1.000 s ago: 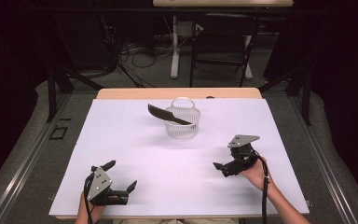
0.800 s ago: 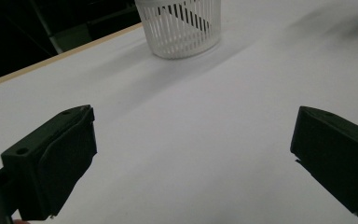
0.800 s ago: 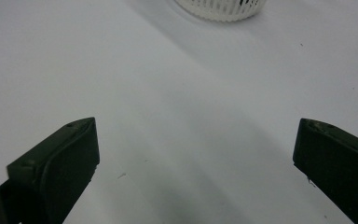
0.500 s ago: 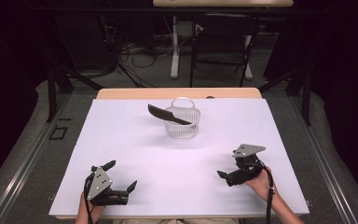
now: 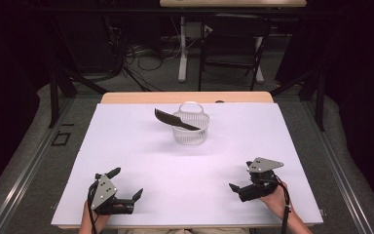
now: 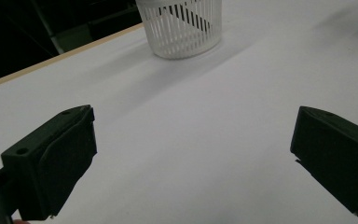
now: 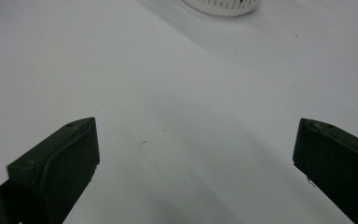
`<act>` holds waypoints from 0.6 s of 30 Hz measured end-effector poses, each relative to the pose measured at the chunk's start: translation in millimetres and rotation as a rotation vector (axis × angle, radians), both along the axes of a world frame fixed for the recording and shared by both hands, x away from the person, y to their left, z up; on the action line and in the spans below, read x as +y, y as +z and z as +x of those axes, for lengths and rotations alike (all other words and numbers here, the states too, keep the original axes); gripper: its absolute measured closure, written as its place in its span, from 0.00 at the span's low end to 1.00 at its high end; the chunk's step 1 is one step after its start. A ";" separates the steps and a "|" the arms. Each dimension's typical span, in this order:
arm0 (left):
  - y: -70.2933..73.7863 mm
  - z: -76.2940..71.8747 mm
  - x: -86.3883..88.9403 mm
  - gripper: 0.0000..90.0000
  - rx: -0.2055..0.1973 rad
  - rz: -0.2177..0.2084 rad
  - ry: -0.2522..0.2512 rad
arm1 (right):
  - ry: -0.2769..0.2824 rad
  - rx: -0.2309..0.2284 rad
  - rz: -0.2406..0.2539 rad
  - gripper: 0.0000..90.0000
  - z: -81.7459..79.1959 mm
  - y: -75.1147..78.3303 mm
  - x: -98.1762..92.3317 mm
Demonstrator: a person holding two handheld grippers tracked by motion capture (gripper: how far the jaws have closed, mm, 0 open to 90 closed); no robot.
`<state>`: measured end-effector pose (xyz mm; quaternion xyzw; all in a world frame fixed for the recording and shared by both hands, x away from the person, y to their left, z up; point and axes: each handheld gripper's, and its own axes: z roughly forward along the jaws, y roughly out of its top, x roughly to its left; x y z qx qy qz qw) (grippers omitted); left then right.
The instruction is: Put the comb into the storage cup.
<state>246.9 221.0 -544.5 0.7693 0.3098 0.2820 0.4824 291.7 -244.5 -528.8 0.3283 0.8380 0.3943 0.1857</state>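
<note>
My left gripper [image 5: 125, 183] rests at the near left of the table, its two black jaws spread wide with nothing between them; in the left gripper view the same gripper [image 6: 193, 158] shows bare white surface across the whole gap. My left hand [image 5: 91, 220] holds it from the near edge, and the grey plate on top faces upward. My right gripper [image 5: 241, 181] sits at the near right, low over the white surface, held by my right hand [image 5: 274, 199]; one jaw tip points left, and the grey three-cornered plate rides above the body. In the right gripper view this gripper [image 7: 196, 158] also stands wide open and empty, with only white surface between the jaws. The two grippers lie well apart from each other, one at each near corner.

Farther out, toward the middle of the far half of the table, stands a white slotted basket [image 5: 191, 135], upright. A black knife-like tool [image 5: 175, 120] lies tilted across its rim, the broad end jutting out to the left beyond the basket wall. The basket [image 6: 182, 32] appears at the top of the left gripper view, well apart from the jaws; its lower edge [image 7: 223, 6] appears at the top of the right gripper view. The white table cover [image 5: 136, 146] carries a wooden strip [image 5: 141, 98] along its far edge.
</note>
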 end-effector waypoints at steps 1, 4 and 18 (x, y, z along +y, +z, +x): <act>0.0 0.1 -0.1 0.00 0.001 0.001 0.001 | -0.001 -0.006 0.005 0.00 -1.6 -0.1 0.0; 0.1 0.1 -0.4 0.00 0.000 -0.001 0.001 | 0.000 -0.015 0.012 0.00 -5.5 0.0 -0.3; -0.9 0.8 -0.8 0.00 0.010 0.004 -0.001 | -0.005 -0.099 0.026 0.00 -23.1 2.0 -3.3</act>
